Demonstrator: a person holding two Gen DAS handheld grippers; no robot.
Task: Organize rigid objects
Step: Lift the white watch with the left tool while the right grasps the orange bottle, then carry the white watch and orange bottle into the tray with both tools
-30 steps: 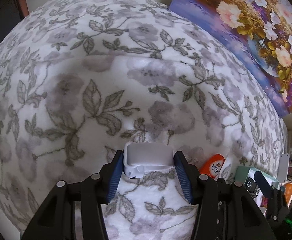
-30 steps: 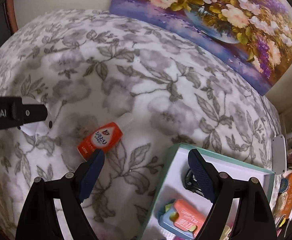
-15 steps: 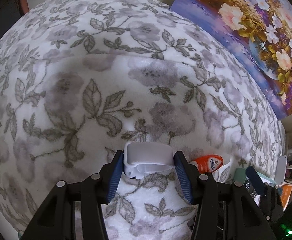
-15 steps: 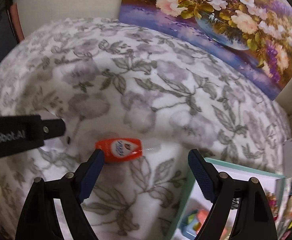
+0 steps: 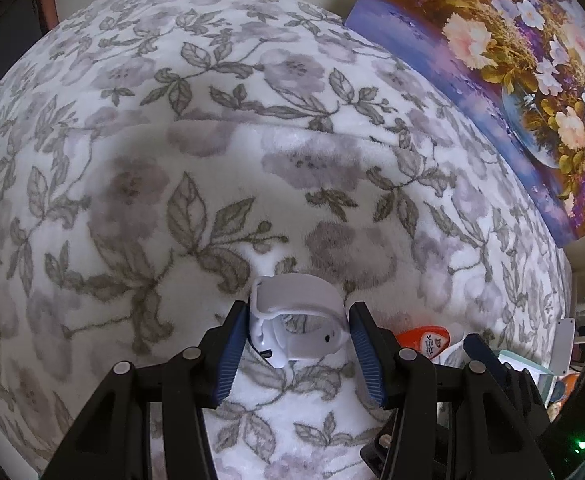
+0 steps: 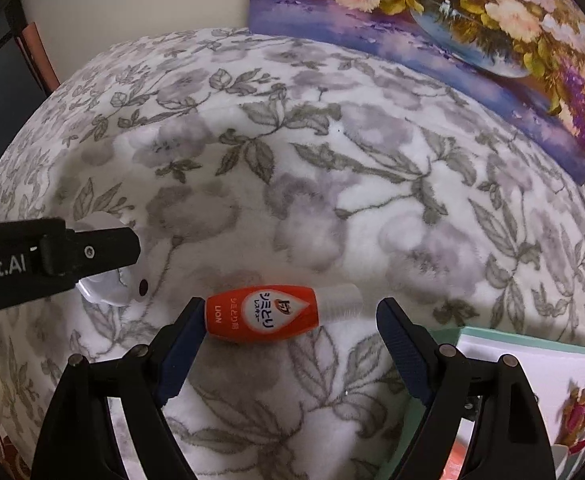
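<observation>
My left gripper (image 5: 298, 322) is shut on a white plastic piece (image 5: 296, 320), held just above the floral blanket (image 5: 212, 160). The same piece (image 6: 110, 294) shows beside the left gripper's black finger (image 6: 92, 254) in the right wrist view. An orange bottle with a clear cap (image 6: 268, 312) lies on its side on the blanket. My right gripper (image 6: 290, 322) stands open around it, its left fingertip touching the bottle's base and its right one apart from the cap. The bottle (image 5: 424, 340) also peeks out to the right of the left gripper.
A teal-rimmed white box (image 6: 532, 356) with small items sits at the lower right. A flower painting (image 6: 452, 20) leans along the blanket's far right edge. A white device (image 5: 564, 344) lies at the right edge. Bare blanket spreads ahead and left.
My right gripper has swung left from over the box and down onto the orange bottle, which now lies between its fingers. The white piece has tilted in the left gripper, showing its underside.
</observation>
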